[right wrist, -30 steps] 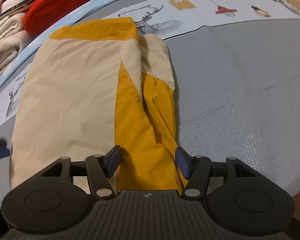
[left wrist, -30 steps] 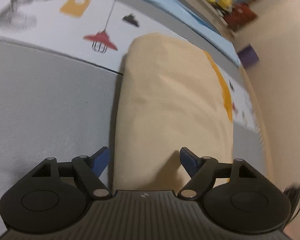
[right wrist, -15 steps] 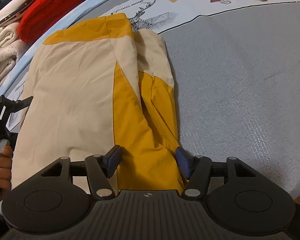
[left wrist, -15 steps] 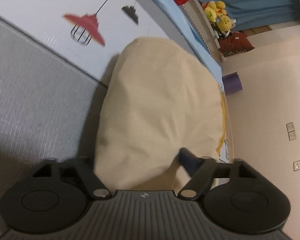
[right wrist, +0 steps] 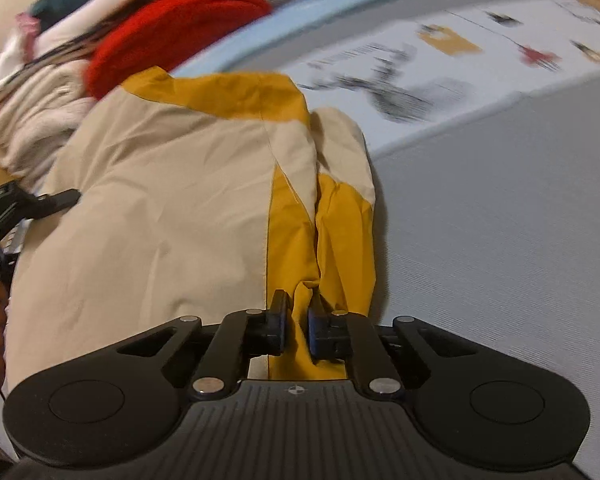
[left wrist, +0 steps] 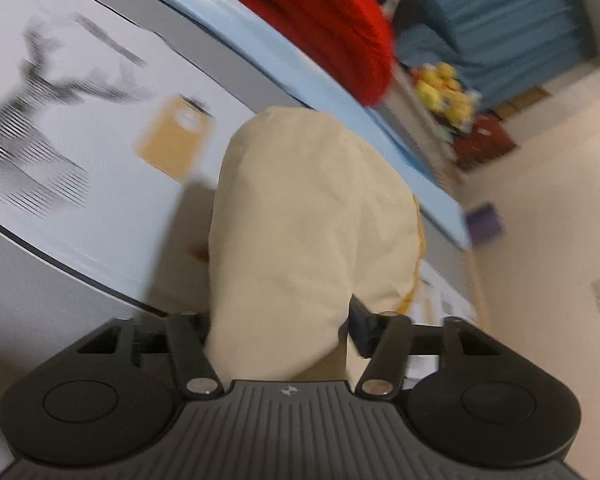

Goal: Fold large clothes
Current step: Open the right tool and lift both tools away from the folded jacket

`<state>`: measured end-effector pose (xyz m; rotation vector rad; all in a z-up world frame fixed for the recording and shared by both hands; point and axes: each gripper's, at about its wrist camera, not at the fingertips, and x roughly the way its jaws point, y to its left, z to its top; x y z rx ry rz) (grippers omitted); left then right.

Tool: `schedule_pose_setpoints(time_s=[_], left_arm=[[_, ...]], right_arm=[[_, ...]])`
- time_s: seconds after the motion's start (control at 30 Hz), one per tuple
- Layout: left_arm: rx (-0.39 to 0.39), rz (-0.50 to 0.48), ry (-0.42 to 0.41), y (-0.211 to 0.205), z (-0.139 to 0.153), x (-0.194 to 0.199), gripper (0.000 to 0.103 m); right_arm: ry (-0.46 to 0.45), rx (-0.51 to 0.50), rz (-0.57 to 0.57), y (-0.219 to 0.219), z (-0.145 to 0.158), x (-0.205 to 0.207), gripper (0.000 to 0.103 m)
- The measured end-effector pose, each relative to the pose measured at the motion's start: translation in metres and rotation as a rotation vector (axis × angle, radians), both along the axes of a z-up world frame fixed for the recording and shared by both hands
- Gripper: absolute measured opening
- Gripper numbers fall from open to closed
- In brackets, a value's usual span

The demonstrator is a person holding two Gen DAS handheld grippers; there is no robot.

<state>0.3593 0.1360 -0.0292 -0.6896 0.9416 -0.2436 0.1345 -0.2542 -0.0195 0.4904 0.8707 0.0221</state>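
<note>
A cream and mustard-yellow jacket point(right wrist: 172, 208) lies folded on the bed. My right gripper point(right wrist: 296, 326) is shut on its near yellow edge point(right wrist: 300, 308). In the left wrist view the cream fabric point(left wrist: 308, 232) bulges up between the fingers of my left gripper point(left wrist: 280, 320). Its jaws stand wide apart; the left finger is hidden behind the cloth, the right blue pad point(left wrist: 360, 320) shows beside it. The left gripper also shows at the left edge of the right wrist view point(right wrist: 24, 204), at the jacket's far side.
The bed has a grey blanket point(right wrist: 500, 220) and a white printed sheet point(left wrist: 80, 120) with a light blue border point(left wrist: 260, 52). A red knit garment point(right wrist: 172, 28) and piled clothes point(right wrist: 32, 120) lie at the back. Yellow plush toys point(left wrist: 444, 88) stand by a blue curtain.
My right gripper has closed on the jacket's yellow edge. My left gripper has swung and pushed under the cream side, which now bulges between its fingers. Both views are motion-blurred.
</note>
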Motion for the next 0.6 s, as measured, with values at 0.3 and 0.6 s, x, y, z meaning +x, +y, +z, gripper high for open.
schedule_pose_setpoints(time_s=[0.3, 0.6], left_arm=[[0.132, 0.042, -0.042, 0.052, 0.033, -0.029, 0.070], [0.500, -0.292, 0.016, -0.010, -0.002, -0.098, 0.073]], right_arm=[[0.000, -0.081, 0.104, 0.045, -0.004, 0.021, 0.009], [-0.002, -0.077, 0.067, 0.034, -0.003, 0.012, 0.012]])
